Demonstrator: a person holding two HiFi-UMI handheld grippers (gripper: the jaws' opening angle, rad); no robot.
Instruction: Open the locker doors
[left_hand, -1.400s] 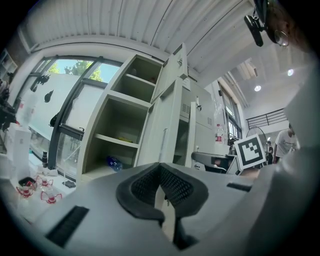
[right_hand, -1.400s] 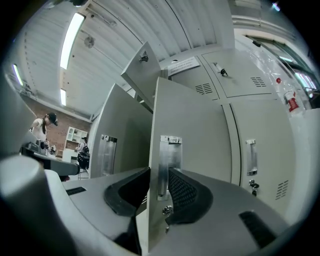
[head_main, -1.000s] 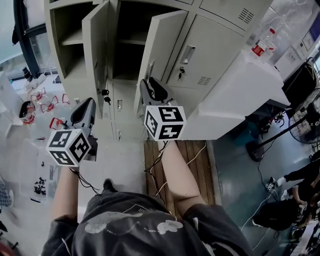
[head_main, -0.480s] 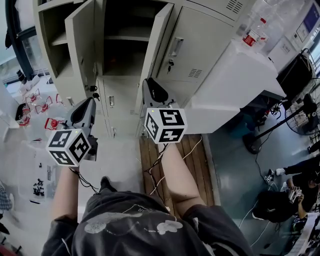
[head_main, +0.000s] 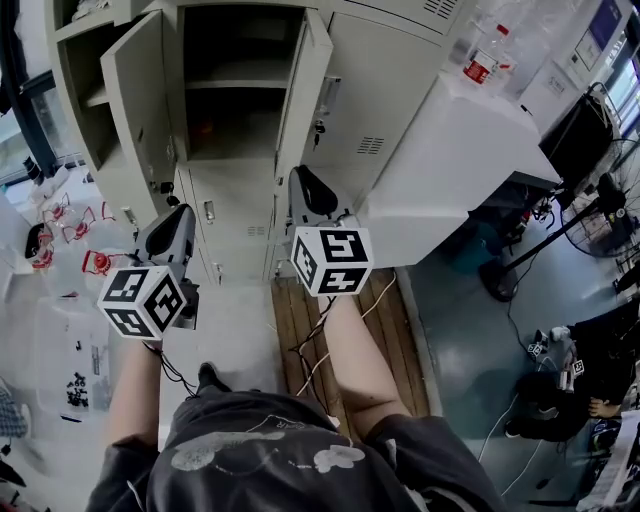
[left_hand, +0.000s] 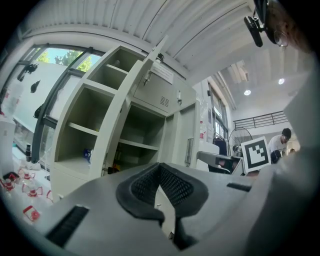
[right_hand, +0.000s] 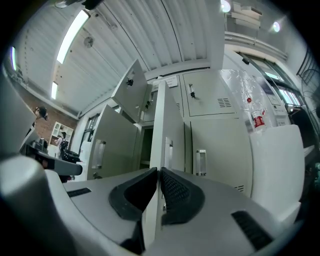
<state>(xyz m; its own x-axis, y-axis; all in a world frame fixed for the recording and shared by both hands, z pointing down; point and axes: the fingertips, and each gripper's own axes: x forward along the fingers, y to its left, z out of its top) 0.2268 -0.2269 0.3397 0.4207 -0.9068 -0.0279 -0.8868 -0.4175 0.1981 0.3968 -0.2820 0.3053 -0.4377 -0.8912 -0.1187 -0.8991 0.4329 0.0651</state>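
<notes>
The grey lockers fill the top of the head view. An upper left door and the middle door stand open, showing shelves. The door to their right is closed, with keys in its lock. My right gripper hangs just below the middle door's lower corner, apart from it. Its jaws have just been closing with nothing between them, and in the right gripper view they meet at the tips, the door edge beyond. My left gripper floats before the lower lockers, jaws together and empty.
A white cabinet with a plastic bottle on top stands right of the lockers. A wooden pallet lies underfoot with cables across it. Red-tagged items litter the floor at left. A person sits at lower right.
The middle door has swung wider open. My right gripper has come off its edge and its jaws have closed. Both grippers have drawn back from the lockers.
</notes>
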